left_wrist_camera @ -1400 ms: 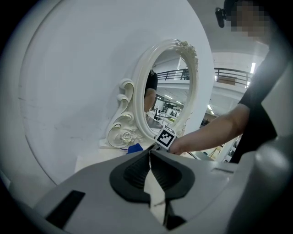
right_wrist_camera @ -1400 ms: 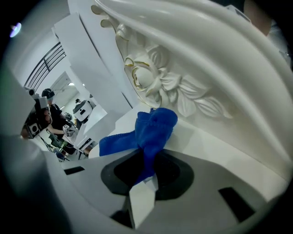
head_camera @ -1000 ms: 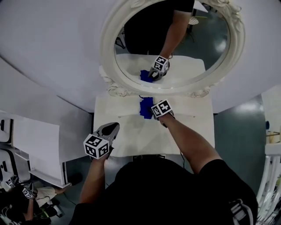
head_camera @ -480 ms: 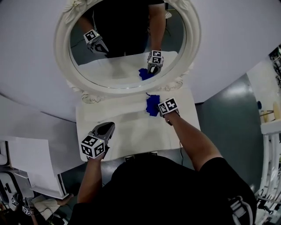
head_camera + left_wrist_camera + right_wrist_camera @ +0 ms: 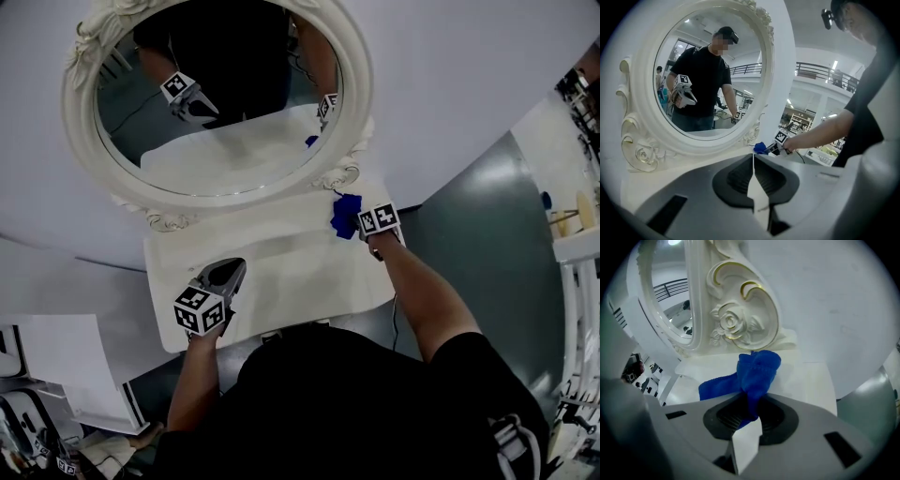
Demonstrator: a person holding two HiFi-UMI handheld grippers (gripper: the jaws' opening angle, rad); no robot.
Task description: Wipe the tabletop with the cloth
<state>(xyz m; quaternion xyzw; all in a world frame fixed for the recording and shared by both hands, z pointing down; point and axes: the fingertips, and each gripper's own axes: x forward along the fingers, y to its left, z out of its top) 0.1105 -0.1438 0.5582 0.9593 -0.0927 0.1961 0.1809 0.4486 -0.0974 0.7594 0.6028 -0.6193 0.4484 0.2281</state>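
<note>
**Right gripper** [image 5: 749, 416]: jaws clamped on a fold of the cloth [image 5: 757, 371]. The rest of the cloth spills forward onto the tabletop [image 5: 806, 380].

**Left gripper** [image 5: 753, 171]: jaws pressed together with nothing between them. It is held over the front left of the tabletop [image 5: 281, 272], well apart from the cloth.

**Change:** Within the last second the cloth [image 5: 345, 214] has travelled along the rear of the tabletop, from about the middle to the right rear corner, just beside the foot of the mirror [image 5: 234, 199]. The left gripper [image 5: 228, 274] has kept its place. Judged from this, the rear strip is wiped through to its right end, and the nearer surface probably remains.

**View differences:**
- The right gripper view alone shows the pinch itself and the carved rose on the mirror foot [image 5: 729, 324].
- The head view alone places the right gripper [image 5: 361, 223] against the whole tabletop.
- The left gripper view shows the cloth [image 5: 761, 147] from afar, low at the mirror's right, and a person reflected in the mirror [image 5: 644, 140].
</note>
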